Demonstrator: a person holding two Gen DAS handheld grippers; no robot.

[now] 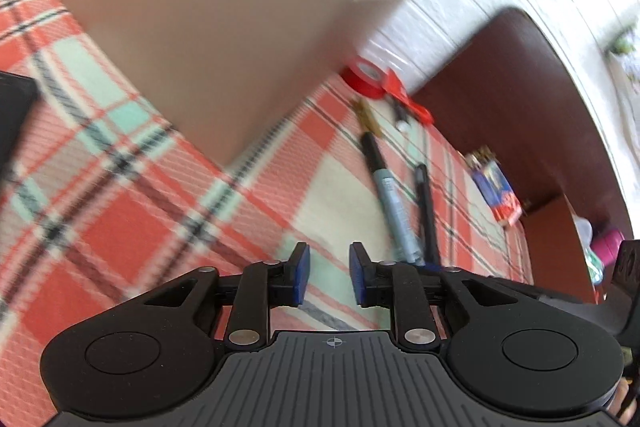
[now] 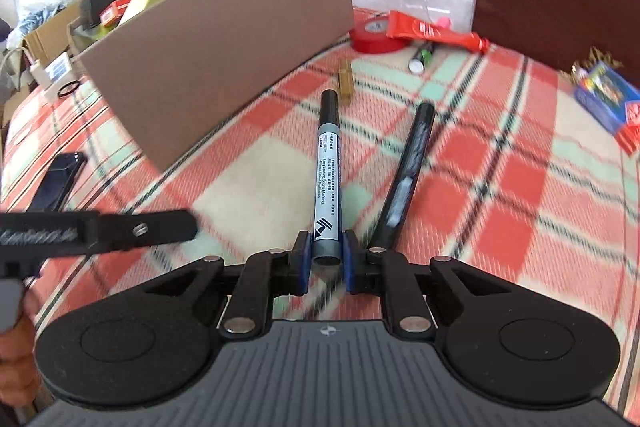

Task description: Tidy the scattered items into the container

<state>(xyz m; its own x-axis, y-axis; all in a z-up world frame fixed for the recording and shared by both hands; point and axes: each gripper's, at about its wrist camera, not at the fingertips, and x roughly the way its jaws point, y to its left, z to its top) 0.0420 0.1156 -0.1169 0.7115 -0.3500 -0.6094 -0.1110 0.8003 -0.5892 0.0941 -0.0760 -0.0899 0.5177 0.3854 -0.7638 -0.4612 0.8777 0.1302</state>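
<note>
right gripper (image 2: pixel 325 261) clamped on marker (image 2: pixel 329 183) butt | marker points straight ahead, box (image 2: pixel 224 39) up-left of it | left gripper (image 1: pixel 329 273) apart, empty

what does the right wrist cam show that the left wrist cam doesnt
Only the right wrist view shows the right gripper closed around the grey marker's end, plus the phone and the black ring left of the box.
Only the left wrist view shows the left gripper open and empty, its blue pads facing across a gap.
Both show the cardboard box, the red tape roll, the black pen beside the marker, and the plaid cloth.
</note>
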